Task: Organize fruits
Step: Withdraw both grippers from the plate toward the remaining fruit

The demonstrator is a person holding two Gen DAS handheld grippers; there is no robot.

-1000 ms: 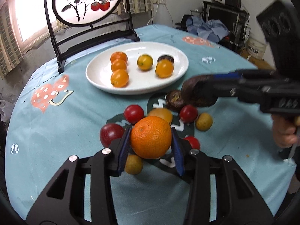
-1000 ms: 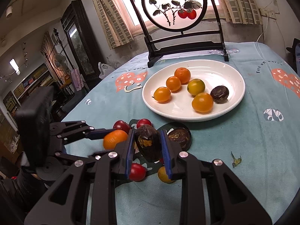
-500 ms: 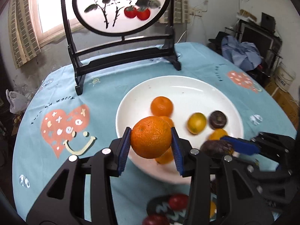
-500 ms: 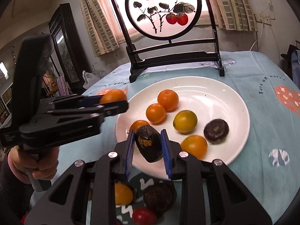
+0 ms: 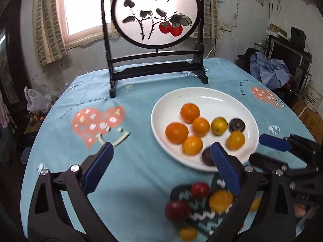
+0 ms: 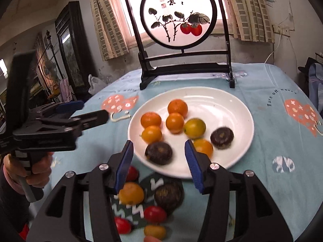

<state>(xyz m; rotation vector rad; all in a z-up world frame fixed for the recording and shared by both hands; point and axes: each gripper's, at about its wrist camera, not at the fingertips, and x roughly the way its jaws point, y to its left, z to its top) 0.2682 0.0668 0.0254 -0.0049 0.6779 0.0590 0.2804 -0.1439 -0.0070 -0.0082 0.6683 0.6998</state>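
**White plate holds eight fruits, both grippers wide apart and empty**

White and glossy, the plate sits on the counter, which wears a light blue cloth printed with coral hearts. Seen from the right wrist camera, five orange fruits and one yellow-green fruit fill the plate's middle. A dark brown fruit lies toward 3 o'clock on the plate, and a second dark fruit rests near the rim at about 7 o'clock.

The right gripper hovers over that near rim with its blue-padded fingers spread wide, holding nothing; the second dark fruit shows in the gap between them. The left gripper is likewise spread wide and empty, its right finger overlapping the plate's 6 o'clock edge in its own view. From the right camera the left gripper appears at 9 o'clock, held in a hand.

Loose fruit remains on the counter at 6 o'clock from the plate: red, orange, yellow and one dark piece, lying on a dark patterned patch of the cloth. A round painted screen in a black stand rises beyond the plate at 12 o'clock.
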